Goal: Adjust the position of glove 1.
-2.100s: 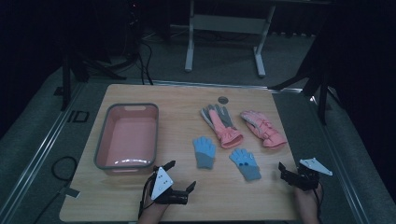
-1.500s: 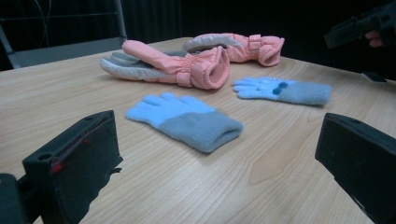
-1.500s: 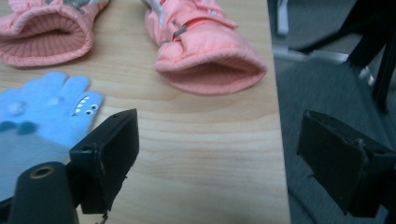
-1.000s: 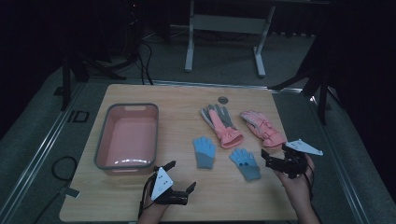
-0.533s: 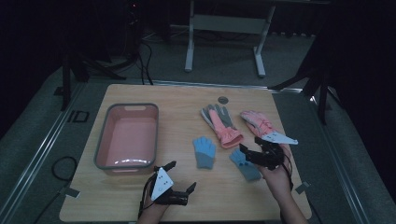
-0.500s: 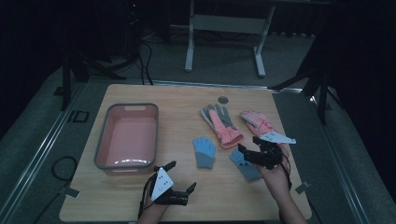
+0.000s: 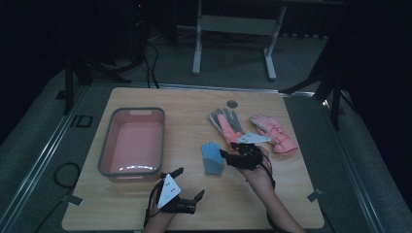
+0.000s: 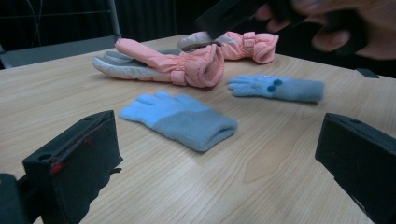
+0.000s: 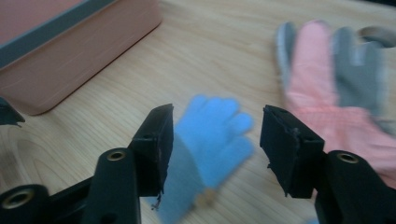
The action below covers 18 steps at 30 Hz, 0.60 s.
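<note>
Two small blue knit gloves lie near the table's middle. The left blue glove (image 7: 212, 156) (image 8: 182, 119) (image 9: 210, 135) lies flat, just ahead of my right gripper (image 7: 227, 158) (image 9: 217, 140). Those jaws have just been closing and stand part open, with nothing pressed between them. The other blue glove (image 8: 278, 87) lies under that hand in the high view. Two pink gloves (image 7: 226, 124) (image 7: 274, 132) (image 8: 163, 65) (image 9: 336, 93) lie behind. My left gripper (image 7: 187, 183) (image 8: 219, 158) rests open near the front edge, pointing at the gloves.
A pink tray (image 7: 108, 145) (image 9: 70, 46) with a grey rim stands on the left half of the wooden table. A small round disc (image 7: 232, 103) sits at the far edge. A metal stand's legs are on the floor beyond.
My right gripper has moved left from the table's right edge to the blue gloves, now covering the right one. Its jaws have narrowed. The left gripper has stayed put.
</note>
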Each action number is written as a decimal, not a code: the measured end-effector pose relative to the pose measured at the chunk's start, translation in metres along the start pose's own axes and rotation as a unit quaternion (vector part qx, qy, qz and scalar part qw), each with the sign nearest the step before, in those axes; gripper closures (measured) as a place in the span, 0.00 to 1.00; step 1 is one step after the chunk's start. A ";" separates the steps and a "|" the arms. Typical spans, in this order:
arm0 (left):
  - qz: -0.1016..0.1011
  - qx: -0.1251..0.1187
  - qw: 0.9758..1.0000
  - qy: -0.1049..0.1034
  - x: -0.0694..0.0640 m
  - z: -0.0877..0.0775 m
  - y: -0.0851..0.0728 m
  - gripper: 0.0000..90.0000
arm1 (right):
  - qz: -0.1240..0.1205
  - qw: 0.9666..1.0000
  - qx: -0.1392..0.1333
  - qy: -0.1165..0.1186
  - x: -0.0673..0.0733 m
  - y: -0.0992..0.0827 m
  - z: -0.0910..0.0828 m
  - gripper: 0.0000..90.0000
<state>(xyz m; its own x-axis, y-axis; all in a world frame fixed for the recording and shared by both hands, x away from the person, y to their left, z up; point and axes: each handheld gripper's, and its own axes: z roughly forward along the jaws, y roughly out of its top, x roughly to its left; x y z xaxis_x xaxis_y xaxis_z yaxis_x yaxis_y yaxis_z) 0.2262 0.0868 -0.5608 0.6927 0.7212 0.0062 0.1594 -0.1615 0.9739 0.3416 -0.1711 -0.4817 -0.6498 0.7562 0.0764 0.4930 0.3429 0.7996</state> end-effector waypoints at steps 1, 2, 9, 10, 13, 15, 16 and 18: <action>0.001 0.000 1.000 0.000 0.000 0.000 0.000 0.00 | 0.002 1.000 0.004 0.005 0.002 0.000 0.006 0.52; 0.000 0.000 1.000 -0.001 0.000 0.000 0.000 0.00 | 0.004 1.000 0.010 0.011 0.004 0.000 0.013 0.51; -0.001 -0.001 1.000 -0.004 0.000 0.000 0.000 0.00 | -0.005 0.999 0.040 -0.001 0.009 -0.009 0.051 0.52; -0.001 -0.001 1.000 -0.004 0.000 0.000 0.000 0.00 | -0.005 0.999 0.041 -0.002 0.009 -0.010 0.054 0.54; -0.002 -0.001 1.000 -0.005 0.000 0.000 0.000 0.00 | 0.000 0.999 0.047 0.002 0.010 -0.016 0.064 0.56; -0.003 -0.001 1.000 -0.005 0.001 0.000 0.000 0.00 | -0.006 0.999 0.053 0.001 0.012 -0.020 0.073 0.59; -0.003 -0.001 1.000 -0.005 0.001 0.000 0.000 0.00 | -0.012 0.998 0.058 -0.001 0.013 -0.022 0.076 0.61; -0.003 -0.001 1.000 -0.005 0.001 0.000 0.000 0.00 | -0.022 0.998 0.066 -0.009 0.015 -0.029 0.084 0.64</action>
<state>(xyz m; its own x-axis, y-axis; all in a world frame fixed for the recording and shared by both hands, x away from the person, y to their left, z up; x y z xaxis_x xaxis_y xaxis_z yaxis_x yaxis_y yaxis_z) 0.2266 0.0872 -0.5608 0.6990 0.7151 -0.0012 0.1616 -0.1563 0.9744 0.3662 -0.1225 -0.5536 -0.6624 0.7484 0.0319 0.5378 0.4455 0.7158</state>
